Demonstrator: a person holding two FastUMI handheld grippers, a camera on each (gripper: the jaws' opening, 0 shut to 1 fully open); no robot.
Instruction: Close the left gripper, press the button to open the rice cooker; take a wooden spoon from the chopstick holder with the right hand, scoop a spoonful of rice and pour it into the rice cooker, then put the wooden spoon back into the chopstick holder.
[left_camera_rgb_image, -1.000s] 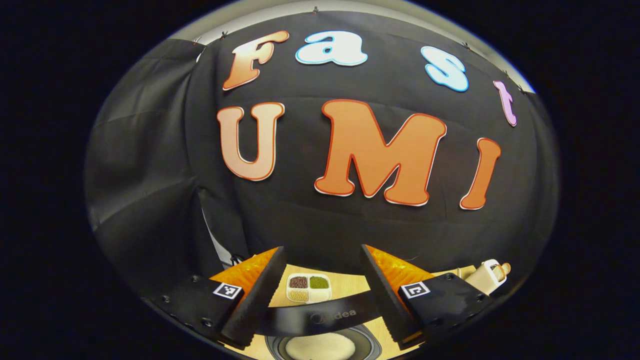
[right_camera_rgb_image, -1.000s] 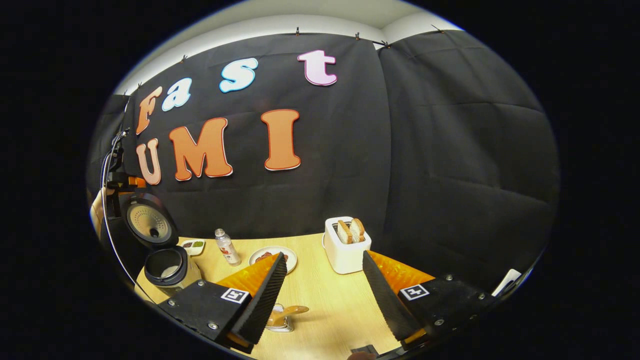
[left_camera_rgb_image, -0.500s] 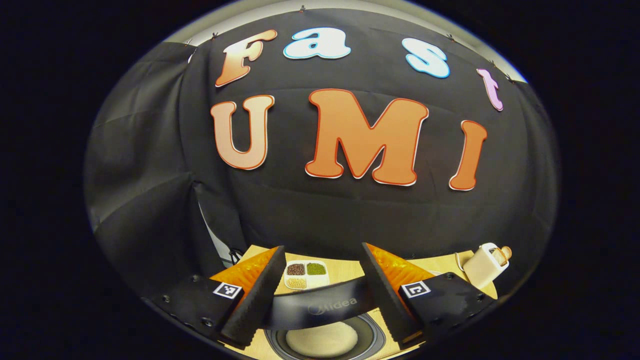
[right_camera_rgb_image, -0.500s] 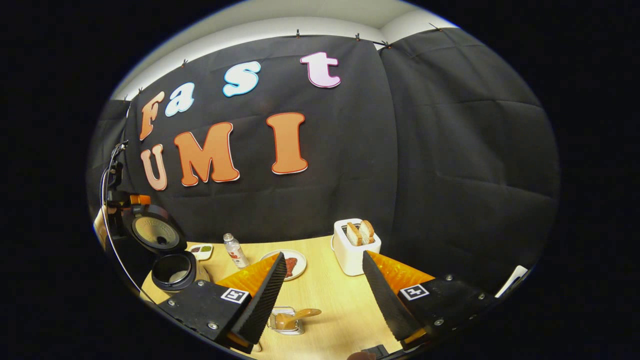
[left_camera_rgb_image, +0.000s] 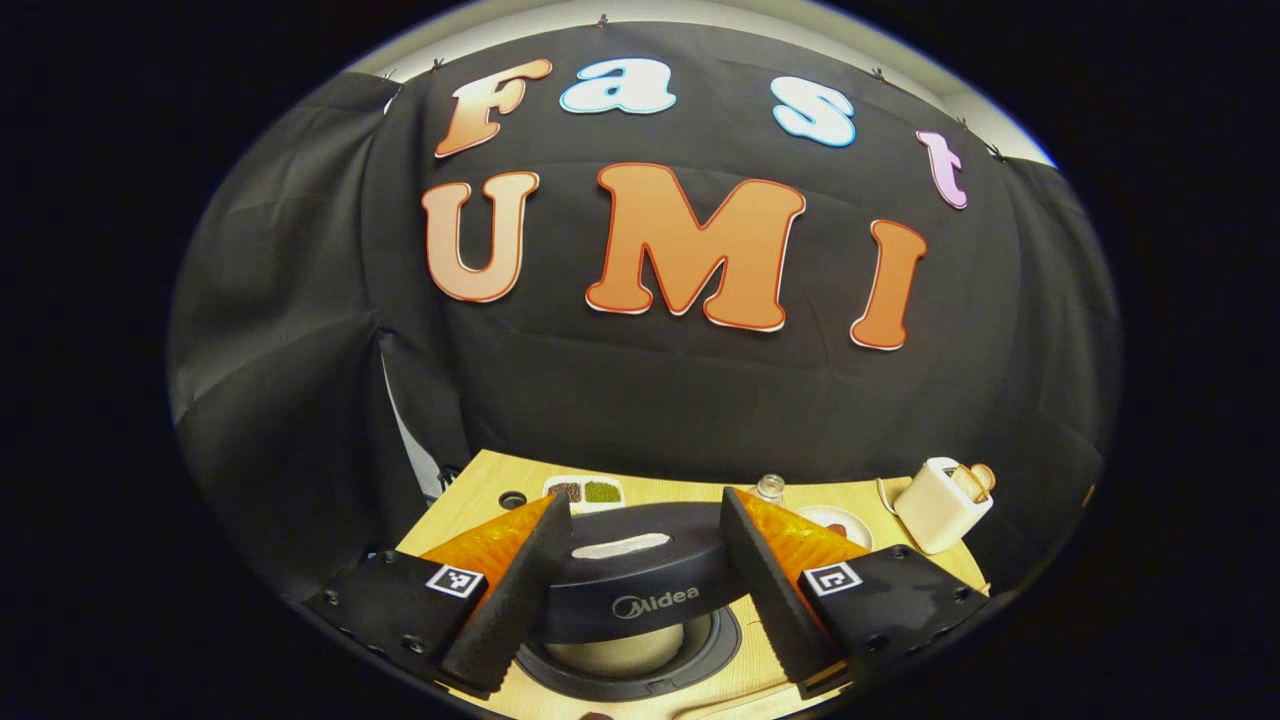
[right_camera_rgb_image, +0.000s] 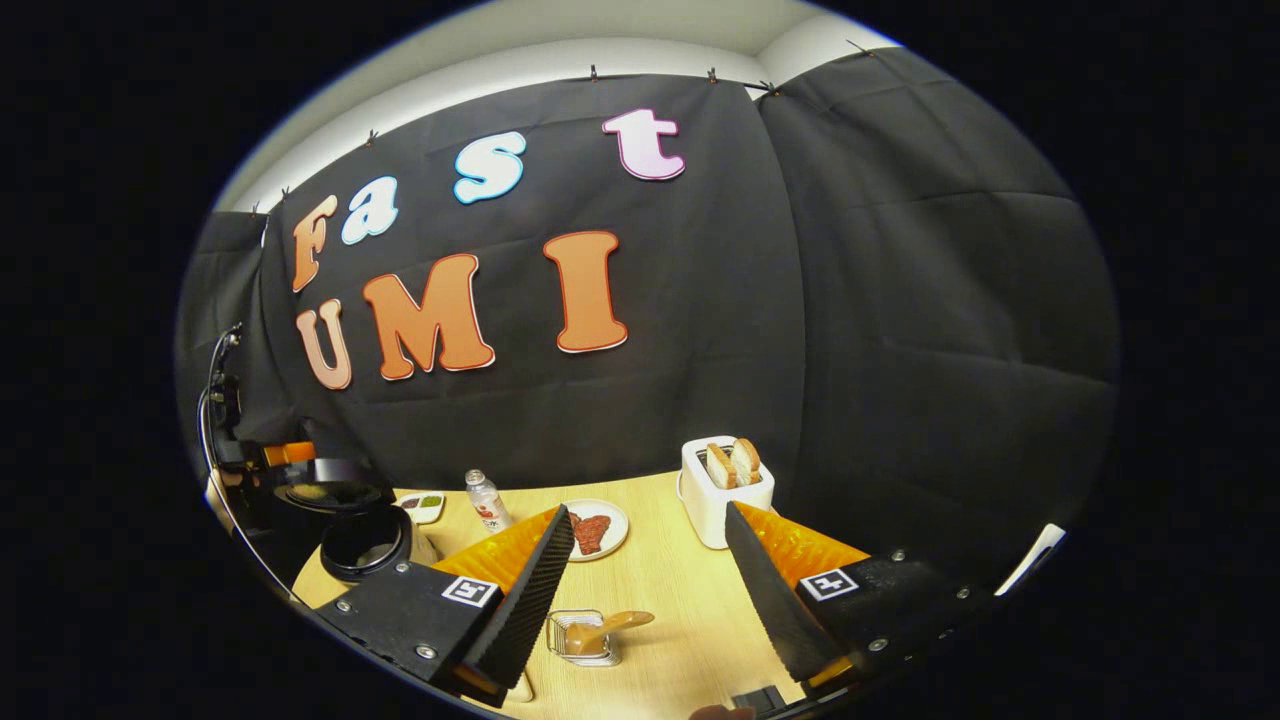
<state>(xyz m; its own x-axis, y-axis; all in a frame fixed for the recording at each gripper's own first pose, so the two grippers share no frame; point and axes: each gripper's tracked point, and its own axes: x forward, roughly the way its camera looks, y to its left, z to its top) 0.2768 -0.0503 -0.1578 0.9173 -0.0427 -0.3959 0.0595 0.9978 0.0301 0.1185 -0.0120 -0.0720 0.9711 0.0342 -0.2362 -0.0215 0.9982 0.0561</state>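
- Left gripper view: left claw (left_camera_rgb_image: 645, 580) spread wide, both fingers apart, nothing held between them.
- Rice cooker (left_camera_rgb_image: 630, 650) sits directly below and ahead of the claw on the table (left_camera_rgb_image: 470, 495); its dark lid (left_camera_rgb_image: 640, 570) hangs part-way down over the pot, neither upright nor shut. Pale contents visible in the pot opening under the lid's front edge.
- Lid spans the gap between the two fingers; whether either finger touches it, cannot tell.
- Beyond the cooker, near the table's far edge: a divided dish of grains (left_camera_rgb_image: 585, 491), a small bottle (left_camera_rgb_image: 769, 487), a plate (left_camera_rgb_image: 838, 520), and a white toaster (left_camera_rgb_image: 940, 503) with bread in its slots, off to the right.
- Right gripper view: right claw (right_camera_rgb_image: 645, 590) also wide open, empty.
- Wire chopstick holder (right_camera_rgb_image: 583, 637) stands on the table (right_camera_rgb_image: 680, 590) between the fingers, nearer the left one; wooden spoon (right_camera_rgb_image: 610, 627) rests in it, handle leaning out to the right.
- Far left of this view: the rice cooker (right_camera_rgb_image: 368, 540) with lid (right_camera_rgb_image: 325, 490) lowered to roughly level above the pot; the other gripper (right_camera_rgb_image: 270, 455) just behind it.
- Farther back on the table: grain dish (right_camera_rgb_image: 420, 503), bottle (right_camera_rgb_image: 487, 498), plate with reddish food (right_camera_rgb_image: 600, 527), toaster (right_camera_rgb_image: 725, 490) with two slices of bread (right_camera_rgb_image: 732, 462).
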